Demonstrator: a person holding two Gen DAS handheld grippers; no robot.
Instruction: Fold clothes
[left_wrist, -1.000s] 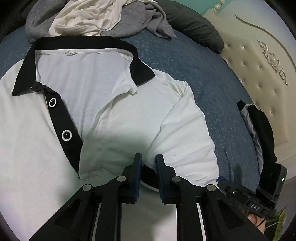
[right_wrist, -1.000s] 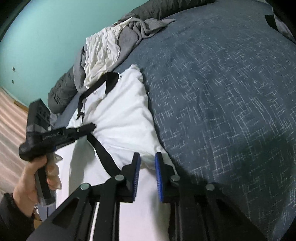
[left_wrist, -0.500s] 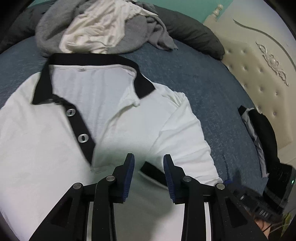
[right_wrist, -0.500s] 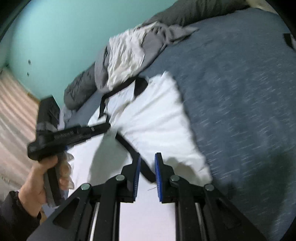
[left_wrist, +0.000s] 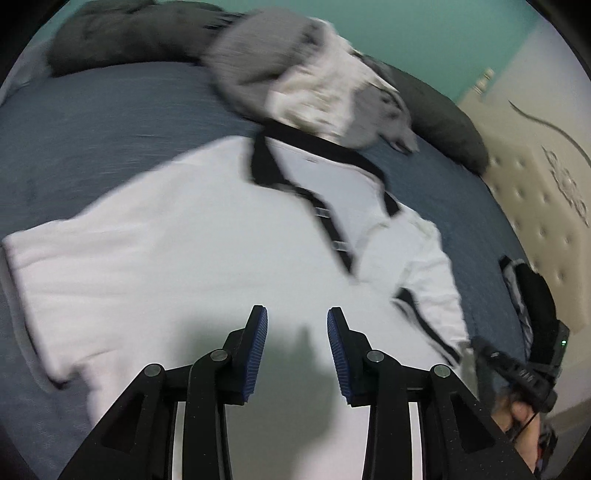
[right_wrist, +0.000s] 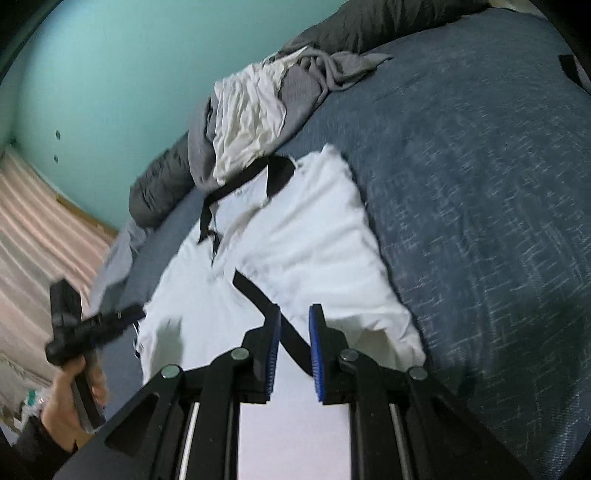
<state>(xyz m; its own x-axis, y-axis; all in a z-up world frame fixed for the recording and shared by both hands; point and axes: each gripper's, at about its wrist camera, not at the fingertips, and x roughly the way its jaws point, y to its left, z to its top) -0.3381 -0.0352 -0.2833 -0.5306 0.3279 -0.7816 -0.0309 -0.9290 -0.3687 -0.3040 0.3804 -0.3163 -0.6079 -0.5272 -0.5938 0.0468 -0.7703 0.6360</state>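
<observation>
A white polo shirt (left_wrist: 184, 258) with a black collar (left_wrist: 314, 142) lies face up on the blue bedcover (right_wrist: 480, 184). Its right sleeve is folded in over the chest, and the black cuff band (right_wrist: 255, 291) runs diagonally across the white cloth. My left gripper (left_wrist: 297, 317) hovers open above the shirt's middle, with nothing between its blue pads. My right gripper (right_wrist: 294, 321) sits at the sleeve end with its fingers close together and the cuff band between them. The left wrist view is blurred. It shows the right gripper (left_wrist: 476, 341) at the band's end (left_wrist: 424, 325).
A heap of grey and cream clothes (left_wrist: 295, 74) lies just past the collar, against a dark grey pillow (left_wrist: 443, 125). A black garment (left_wrist: 535, 295) sits at the bed's right edge by the padded headboard (left_wrist: 546, 184). A hand (right_wrist: 62, 410) holds the left gripper's handle.
My left gripper let go of the cuff, opened wider and pulled back and left over the shirt. The right gripper stayed narrow and rose a little over the sleeve.
</observation>
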